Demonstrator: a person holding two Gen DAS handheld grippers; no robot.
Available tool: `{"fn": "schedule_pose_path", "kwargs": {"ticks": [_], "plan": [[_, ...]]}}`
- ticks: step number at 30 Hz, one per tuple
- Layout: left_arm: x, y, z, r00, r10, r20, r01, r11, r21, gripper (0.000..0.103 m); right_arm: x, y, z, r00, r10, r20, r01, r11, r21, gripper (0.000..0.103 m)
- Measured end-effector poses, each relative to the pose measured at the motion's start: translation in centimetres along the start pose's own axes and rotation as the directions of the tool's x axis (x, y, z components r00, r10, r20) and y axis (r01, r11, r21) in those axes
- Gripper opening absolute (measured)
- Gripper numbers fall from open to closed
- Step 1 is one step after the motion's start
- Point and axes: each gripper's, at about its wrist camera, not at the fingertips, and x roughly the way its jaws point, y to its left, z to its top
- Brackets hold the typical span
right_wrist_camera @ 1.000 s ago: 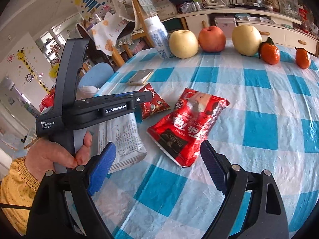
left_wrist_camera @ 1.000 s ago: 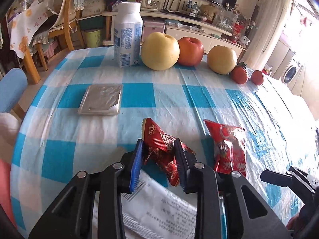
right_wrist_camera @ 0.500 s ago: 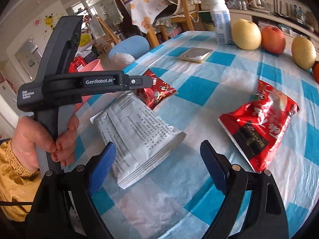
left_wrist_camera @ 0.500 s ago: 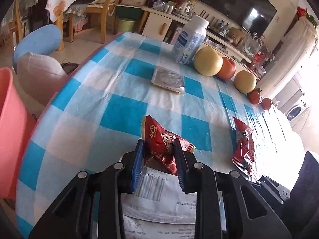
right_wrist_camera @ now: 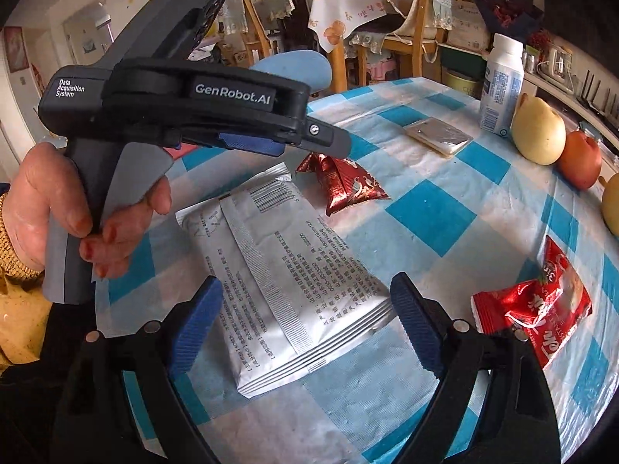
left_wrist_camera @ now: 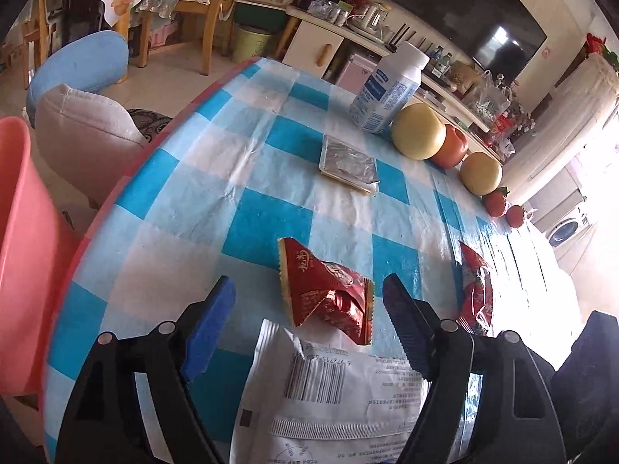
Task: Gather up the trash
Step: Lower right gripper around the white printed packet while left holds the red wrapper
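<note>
Standing at the far left beside the checked table [left_wrist_camera: 271, 208] is a pink bin [left_wrist_camera: 15, 232]. The left gripper [left_wrist_camera: 309, 301] has just been opening: its jaws are spread, and the small red wrapper [left_wrist_camera: 329, 290] lies loose between them, touching neither pad. Next comes the white packet [right_wrist_camera: 286, 270], lying flat before the right gripper [right_wrist_camera: 305, 321], whose jaws are spread and empty. The larger red wrapper [right_wrist_camera: 541, 309] lies farthest right.

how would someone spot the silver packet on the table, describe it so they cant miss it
On the blue-checked tablecloth, look toward the white bottle; the silver packet lies flat just before it. It is the only plain foil square, unlike the red wrappers and white printed bag.
</note>
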Motion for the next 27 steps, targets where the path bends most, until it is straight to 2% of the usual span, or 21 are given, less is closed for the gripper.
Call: {"fn": "schedule_pose_path", "kwargs": {"ticks": [2, 5, 11, 12, 15, 18, 20, 21, 24, 27], "plan": [[0.5, 0.0, 0.1, 1.0, -0.015, -0.014, 0.015, 1.0, -0.021, 0.078, 0.3, 0.2, 0.2, 1.0, 0.003, -0.006, -0.003, 1.0, -0.019, 0.093], [1.5, -0.3, 0.0, 0.999, 0.006, -0.052, -0.009, 0.999, -0.042, 0.078, 0.8, 0.7, 0.4, 1.0, 0.003, -0.014, -0.004, 0.999, -0.045, 0.095], [2.3, -2.1, 0.3, 0.999, 0.027, -0.047, -0.027, 1.0, 0.002, 0.078, 1.1, 1.2, 0.2, 0.999, -0.01, -0.036, 0.007, 0.997, -0.079, 0.097], [2.4, -2.4, 0.4, 0.999, 0.033, -0.04, -0.032, 0.999, 0.014, 0.074, 1.0, 1.4, 0.0, 0.999, -0.008, -0.048, 0.003, 0.996, -0.088, 0.097], [2.4, -2.7, 0.7, 1.0, 0.011, -0.024, -0.01, 1.0, 0.029, 0.064, 0.4, 1.8, -0.4, 0.996, 0.047, -0.082, -0.055, 0.994, -0.095, 0.098], [2.6, -3.0, 1.0, 0.999, -0.026, -0.019, 0.027, 0.999, 0.041, 0.063, -0.6, 2.4, -1.0, 0.986, 0.13, -0.104, -0.139, 0.986, -0.087, 0.098], [3.2, -3.2, 0.9, 0.999, 0.023, -0.023, -0.022, 0.998, 0.062, 0.063, -1.0, 2.7, -1.2, 0.986, 0.135, -0.098, -0.144, 0.985, -0.091, 0.098], [3.5, -3.4, 0.8, 0.997, 0.072, -0.032, -0.069, 0.995, 0.078, 0.064, -1.1, 2.8, -1.3, 0.988, 0.121, -0.095, -0.13, 0.987, -0.091, 0.098], [3.8, -3.8, 0.7, 0.99, 0.137, -0.033, -0.133, 0.986, 0.105, 0.081, -0.8, 3.0, -1.7, 0.995, 0.067, -0.071, -0.072, 0.994, -0.076, 0.098], [4.4, -4.3, 0.7, 0.982, 0.184, -0.03, -0.178, 0.974, 0.14, 0.081, -0.3, 3.1, -1.8, 0.998, 0.039, -0.053, -0.042, 0.998, -0.055, 0.098]]}}
